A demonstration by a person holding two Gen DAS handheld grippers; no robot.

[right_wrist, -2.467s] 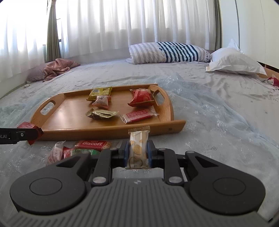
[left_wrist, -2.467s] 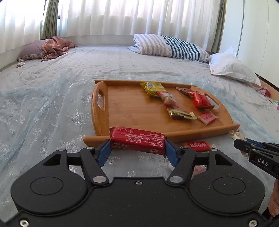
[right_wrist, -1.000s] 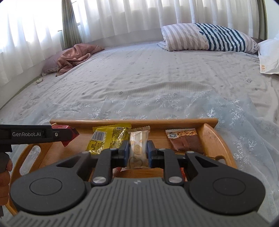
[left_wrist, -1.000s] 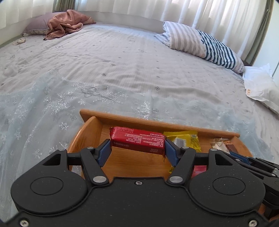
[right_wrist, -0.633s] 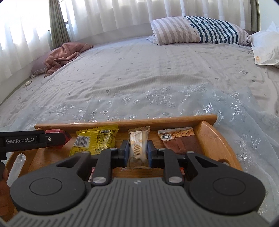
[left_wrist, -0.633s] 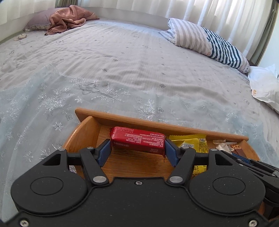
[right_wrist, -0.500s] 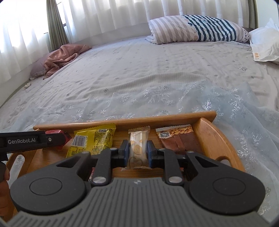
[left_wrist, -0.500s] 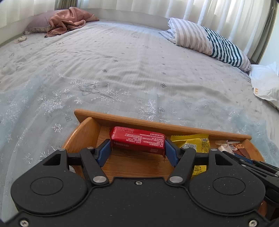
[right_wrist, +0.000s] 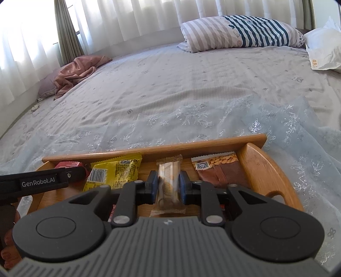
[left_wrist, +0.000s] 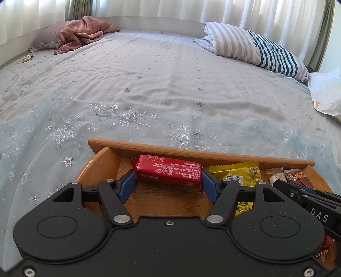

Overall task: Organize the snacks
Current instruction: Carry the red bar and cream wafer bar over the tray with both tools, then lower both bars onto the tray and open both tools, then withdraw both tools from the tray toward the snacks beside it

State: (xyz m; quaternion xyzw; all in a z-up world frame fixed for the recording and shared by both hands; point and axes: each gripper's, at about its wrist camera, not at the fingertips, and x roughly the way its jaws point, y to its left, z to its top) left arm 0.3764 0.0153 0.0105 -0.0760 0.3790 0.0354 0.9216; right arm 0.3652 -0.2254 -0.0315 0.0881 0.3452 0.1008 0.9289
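"GenRobot.AI" on left hand-held gripper (right_wrist: 85, 170)

Bright daylight pours through the sheer white curtains (right_wrist: 149, 19), blown out to pure white at the upper left of the right wrist view. The grey patterned bedspread (left_wrist: 162, 85) is evenly lit with soft shadows. Fisheye distortion bends the edges; corners vignette dark. Focus is sharp throughout.

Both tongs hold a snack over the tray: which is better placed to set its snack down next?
Probably the left tongs: their red bar hangs over bare wood at the tray corner. The right tongs hold the beige wafer pack squeezed between the yellow packet and almond packet.
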